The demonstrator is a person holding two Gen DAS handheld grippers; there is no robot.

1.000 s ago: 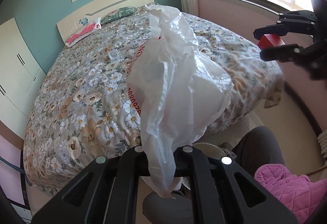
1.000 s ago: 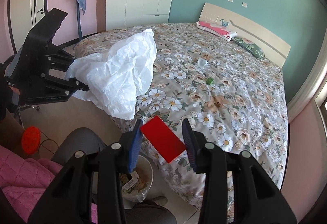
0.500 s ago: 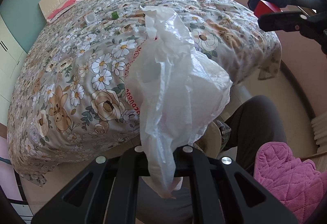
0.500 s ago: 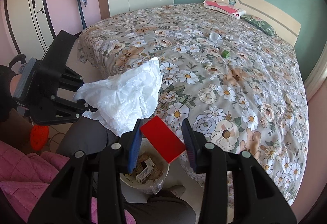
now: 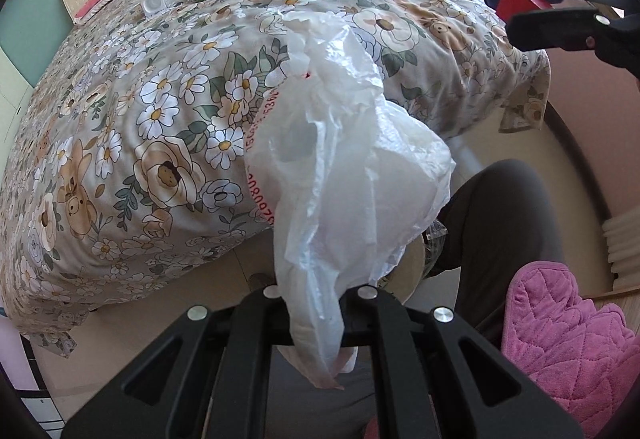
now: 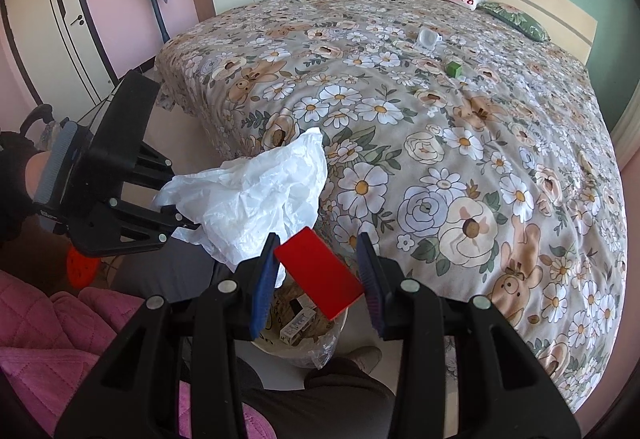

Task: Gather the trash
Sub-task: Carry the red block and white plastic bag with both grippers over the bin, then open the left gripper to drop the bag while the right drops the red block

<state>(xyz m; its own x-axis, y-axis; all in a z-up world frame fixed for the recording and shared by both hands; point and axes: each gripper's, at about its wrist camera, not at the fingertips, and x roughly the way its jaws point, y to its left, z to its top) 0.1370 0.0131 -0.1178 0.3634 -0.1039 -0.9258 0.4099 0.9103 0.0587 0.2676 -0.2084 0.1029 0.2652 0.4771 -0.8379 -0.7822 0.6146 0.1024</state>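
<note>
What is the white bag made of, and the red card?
The white bag looks like thin plastic film: crinkled, half see-through, a little shiny. The red card looks like stiff cardboard or plastic: flat, smooth, matte, with straight edges. Which one, I cannot tell.

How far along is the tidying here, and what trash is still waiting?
Partly done. The bin by the bed already holds some discarded packaging. In hand: the left gripper is shut on a white plastic bag, and the right gripper clamps a red card above the bin. Still left on the bedspread: a clear plastic cup and a small green piece.
</note>
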